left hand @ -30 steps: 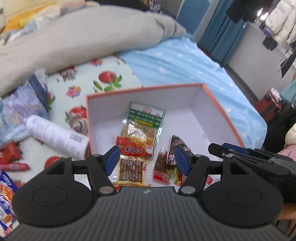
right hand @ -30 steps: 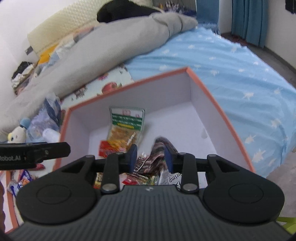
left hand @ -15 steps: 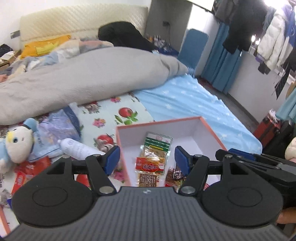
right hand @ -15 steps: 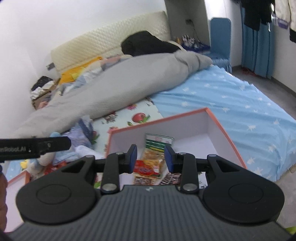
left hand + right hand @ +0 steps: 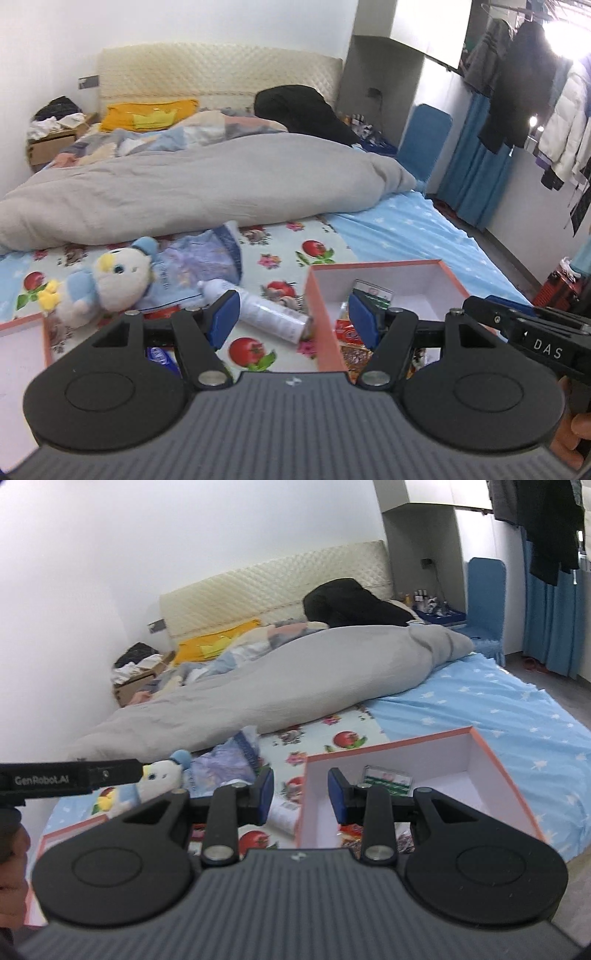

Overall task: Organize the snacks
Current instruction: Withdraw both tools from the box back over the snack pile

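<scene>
Left claw [image 5: 291, 317] gaping and empty, right claw [image 5: 301, 794] parted, empty too, snack packets [image 5: 349, 332] half hidden inside orange-rimmed cardboard box [image 5: 380, 264], plush toy [image 5: 110, 280] fuzzy beside smooth white bottle [image 5: 266, 314]

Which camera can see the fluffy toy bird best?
The left wrist view. There the toy bird lies in plain sight, face and blue hat showing. In the right wrist view it looks smaller, half hidden behind the left gripper.

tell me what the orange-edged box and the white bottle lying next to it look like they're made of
Box: likely rigid cardboard, matte; thin straight walls, white inside, orange outside. Bottle: smooth cylinder with a printed label, probably plastic or a metal spray can; the look leaves that open.
</scene>
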Demonstrator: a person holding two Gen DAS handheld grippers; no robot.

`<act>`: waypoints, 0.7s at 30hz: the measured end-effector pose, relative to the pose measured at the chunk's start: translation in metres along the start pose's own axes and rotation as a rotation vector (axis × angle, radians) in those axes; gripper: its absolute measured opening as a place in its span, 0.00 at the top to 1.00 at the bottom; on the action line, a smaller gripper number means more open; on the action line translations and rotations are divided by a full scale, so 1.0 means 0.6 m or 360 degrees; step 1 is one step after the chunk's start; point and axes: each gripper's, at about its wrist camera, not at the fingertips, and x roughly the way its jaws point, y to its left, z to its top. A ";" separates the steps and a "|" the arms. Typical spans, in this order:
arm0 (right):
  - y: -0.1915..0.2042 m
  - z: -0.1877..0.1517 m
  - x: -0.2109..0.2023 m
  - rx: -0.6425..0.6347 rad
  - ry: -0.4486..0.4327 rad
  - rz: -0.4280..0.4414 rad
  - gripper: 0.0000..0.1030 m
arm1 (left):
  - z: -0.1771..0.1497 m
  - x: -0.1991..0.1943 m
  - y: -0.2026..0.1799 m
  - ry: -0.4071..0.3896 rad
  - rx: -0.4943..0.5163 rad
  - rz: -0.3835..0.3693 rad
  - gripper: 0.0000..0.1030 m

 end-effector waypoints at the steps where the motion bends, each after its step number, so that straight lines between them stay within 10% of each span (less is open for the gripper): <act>1: 0.007 -0.008 0.000 -0.0026 0.0005 0.0000 0.66 | -0.008 -0.009 0.009 -0.0005 0.0000 0.0014 0.32; 21: 0.136 -0.157 0.002 -0.0189 0.0103 0.0262 0.66 | -0.204 -0.099 0.133 -0.0037 -0.0155 0.0248 0.32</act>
